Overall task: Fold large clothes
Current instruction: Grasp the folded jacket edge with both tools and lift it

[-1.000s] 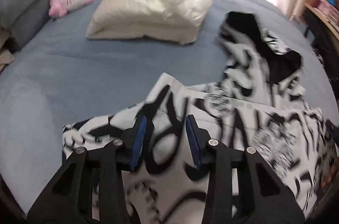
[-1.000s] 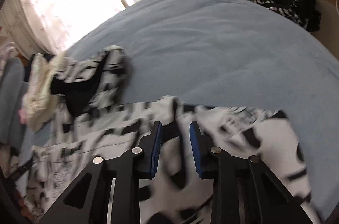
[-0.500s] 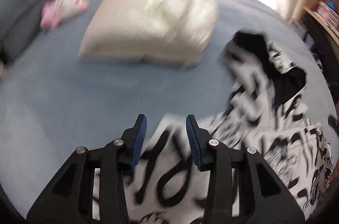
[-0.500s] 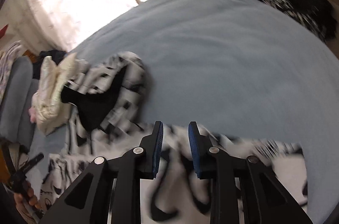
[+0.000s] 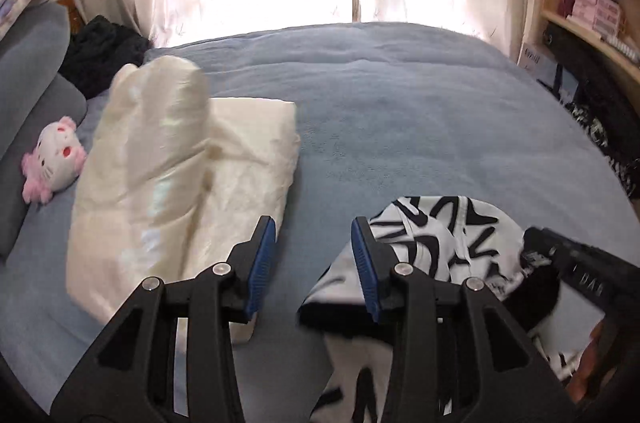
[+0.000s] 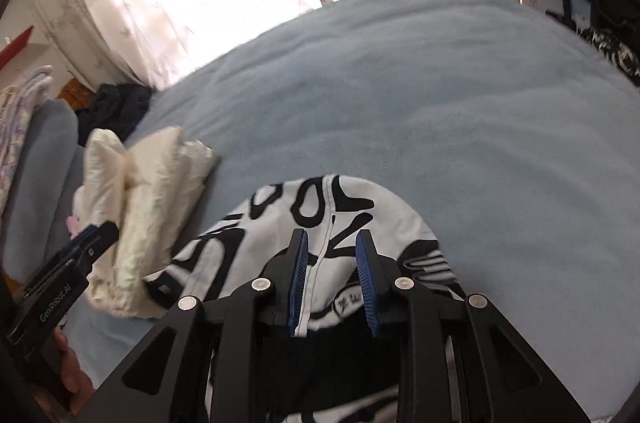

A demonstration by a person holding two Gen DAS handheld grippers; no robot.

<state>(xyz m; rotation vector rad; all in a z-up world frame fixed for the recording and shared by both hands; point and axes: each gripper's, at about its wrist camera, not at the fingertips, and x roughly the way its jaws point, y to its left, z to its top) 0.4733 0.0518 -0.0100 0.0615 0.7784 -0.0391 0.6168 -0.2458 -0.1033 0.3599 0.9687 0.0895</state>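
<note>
A white garment with black graffiti print (image 5: 448, 235) lies on the blue bed (image 5: 400, 103). Its rounded hood end (image 6: 320, 199) faces the window, and the black lining shows beneath. My left gripper (image 5: 314, 263) is open just left of the hood's edge, with bare bedding between its pads. My right gripper (image 6: 333, 275) hovers over the hood, its jaws apart on either side of the white centre seam. The pads do not visibly press the cloth. The right tool's black housing (image 5: 588, 275) shows at the right of the left wrist view.
A folded cream bundle (image 5: 172, 183) lies close on the left, beside a pink and white plush toy (image 5: 54, 159) and grey pillows (image 5: 32, 63). Dark clothes (image 5: 104, 51) sit by the curtain. Wooden shelves (image 5: 592, 15) border the bed on the right.
Both grippers have swept forward along the garment, from its printed body to the hood end. The cream bundle is now near the left gripper. The jaw widths look unchanged.
</note>
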